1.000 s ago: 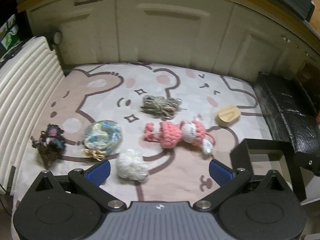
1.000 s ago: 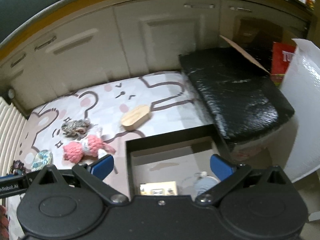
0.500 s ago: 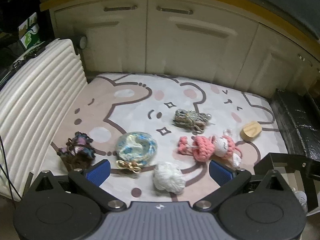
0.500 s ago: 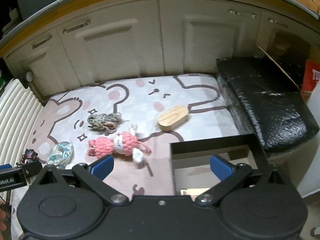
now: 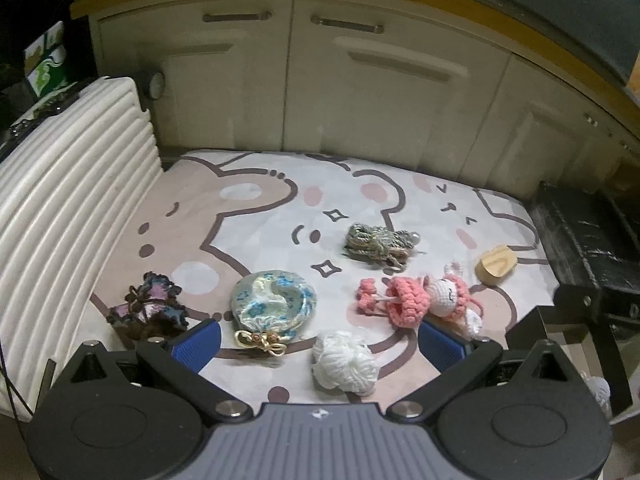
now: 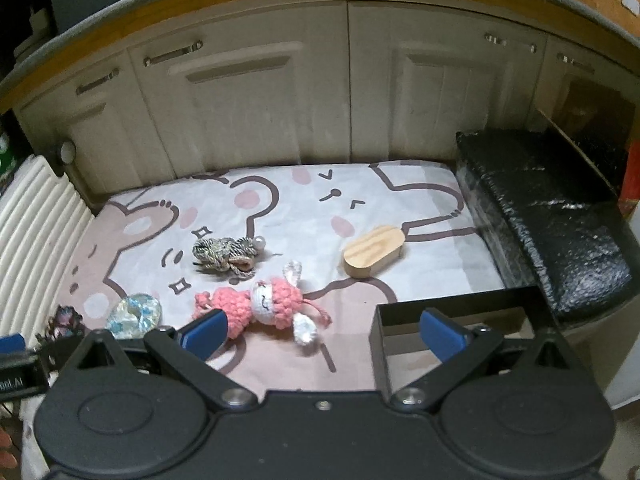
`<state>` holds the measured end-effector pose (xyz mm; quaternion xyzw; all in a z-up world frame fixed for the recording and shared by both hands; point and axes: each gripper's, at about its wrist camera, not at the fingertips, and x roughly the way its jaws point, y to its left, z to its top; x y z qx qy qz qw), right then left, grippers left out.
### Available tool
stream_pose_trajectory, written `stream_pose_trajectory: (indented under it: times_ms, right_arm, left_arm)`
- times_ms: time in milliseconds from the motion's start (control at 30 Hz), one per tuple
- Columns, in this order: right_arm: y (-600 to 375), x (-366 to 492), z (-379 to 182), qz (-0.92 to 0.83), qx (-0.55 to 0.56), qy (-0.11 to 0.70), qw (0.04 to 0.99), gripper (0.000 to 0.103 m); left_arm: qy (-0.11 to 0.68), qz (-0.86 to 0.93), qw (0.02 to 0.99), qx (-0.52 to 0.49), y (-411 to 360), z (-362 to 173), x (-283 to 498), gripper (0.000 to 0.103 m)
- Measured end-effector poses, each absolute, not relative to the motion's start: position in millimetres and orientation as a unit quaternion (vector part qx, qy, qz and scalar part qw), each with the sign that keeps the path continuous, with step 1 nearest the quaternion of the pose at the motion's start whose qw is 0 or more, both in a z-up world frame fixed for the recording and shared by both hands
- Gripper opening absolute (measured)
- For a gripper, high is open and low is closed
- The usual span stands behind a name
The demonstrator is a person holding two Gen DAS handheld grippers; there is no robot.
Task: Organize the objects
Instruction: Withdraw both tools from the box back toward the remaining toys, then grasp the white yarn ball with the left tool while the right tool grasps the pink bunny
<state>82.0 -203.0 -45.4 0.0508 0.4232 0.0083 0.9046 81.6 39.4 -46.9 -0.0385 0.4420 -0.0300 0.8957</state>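
On the cartoon mat (image 5: 256, 200) lie a dark purple crochet piece (image 5: 150, 308), a blue-floral pouch (image 5: 274, 300), a white yarn ball (image 5: 346, 362), a pink crochet doll (image 5: 420, 300), a grey-green cord bundle (image 5: 378, 242) and a wooden oval block (image 5: 496, 264). My left gripper (image 5: 318, 346) hovers open above the mat's near edge, with the pouch and yarn ball between its fingers' line. The right gripper (image 6: 322, 332) is open too, above the doll (image 6: 264, 306) and the black box (image 6: 452, 312). The block (image 6: 374, 252) and cord bundle (image 6: 226, 254) lie farther off.
A white ribbed panel (image 5: 60, 208) borders the mat on the left. Cream cabinet doors (image 5: 360, 92) stand behind it. A black wrapped bench (image 6: 548, 216) flanks the right side. The black box's rim (image 5: 568, 320) sits at the mat's front right corner.
Both grippers have pulled back and swung left. The black box has slid toward the right edge of both views and more of the mat shows. No object on the mat has moved.
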Motion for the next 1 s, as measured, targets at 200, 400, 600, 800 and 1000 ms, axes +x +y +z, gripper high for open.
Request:
stream_pose_trajectory:
  times_ms: [200, 400, 600, 800, 1000]
  right_arm:
    - [-205, 94, -53, 0.004, 0.071, 0.423, 0.904, 0.103]
    - [-199, 114, -63, -0.007, 0.077, 0.417, 0.906, 0.103]
    - [-186, 138, -72, 0.019, 0.074, 0.418, 0.905, 0.103]
    - [-173, 168, -83, 0.036, 0.05, 0.431, 0.9, 0.103]
    - [-165, 191, -108, 0.044, 0.052, 0.466, 0.882, 0.103]
  left_arm:
    - [0.437, -0.051, 0.898, 0.002, 28, -40, 89, 0.103]
    - [0.453, -0.071, 0.888, 0.01, 18, -47, 108, 0.101]
    - [0.453, -0.081, 0.887, 0.025, 5, -53, 127, 0.101]
    - [0.459, -0.108, 0.88, 0.059, -8, -76, 130, 0.103]
    - [0.484, -0.125, 0.863, 0.07, -11, -102, 128, 0.103]
